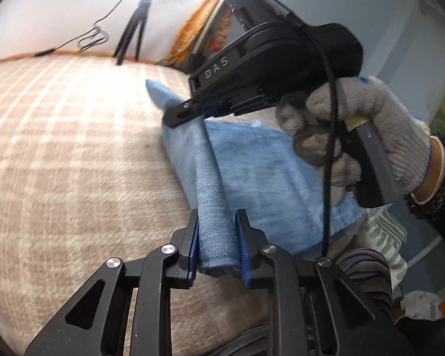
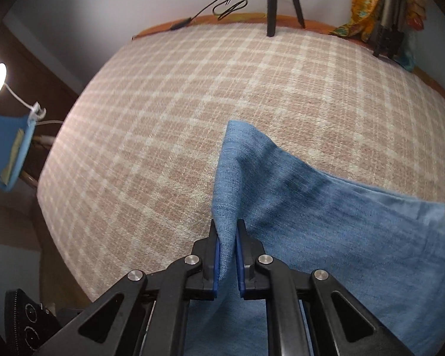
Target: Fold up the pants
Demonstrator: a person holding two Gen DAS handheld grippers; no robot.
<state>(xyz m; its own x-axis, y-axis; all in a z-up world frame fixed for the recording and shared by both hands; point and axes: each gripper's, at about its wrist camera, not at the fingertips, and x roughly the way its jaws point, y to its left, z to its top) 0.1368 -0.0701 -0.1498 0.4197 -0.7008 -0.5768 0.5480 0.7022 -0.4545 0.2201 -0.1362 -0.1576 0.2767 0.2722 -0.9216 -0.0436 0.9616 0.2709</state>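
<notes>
We have the pants (image 1: 252,172) pinched at two points along one edge, and that is what keeps the fabric from slumping back onto the bed (image 1: 74,148). Our left tongs (image 1: 217,237) are nearly closed on a thick rolled ridge of the blue denim, the blue pads pressing it from both sides. Our right tongs (image 2: 227,255) are almost fully shut on a thinner fold, which rises in a peak toward twelve o'clock in the right wrist view. In the left wrist view the right tongs sit at about one o'clock, beyond our own, held in a gloved hand (image 1: 370,136) — the ridge of cloth runs taut between the two grips.

The rest of the garment lies on the checked bedcover, spreading toward four o'clock from the right grip. Holding the same edge at two spaced points looks like the setup for carrying it over as one straight line, so the fold would land square rather than skewed. A tripod (image 2: 279,0) stands at the far edge of the bed, at twelve o'clock, well apart from the cloth.
</notes>
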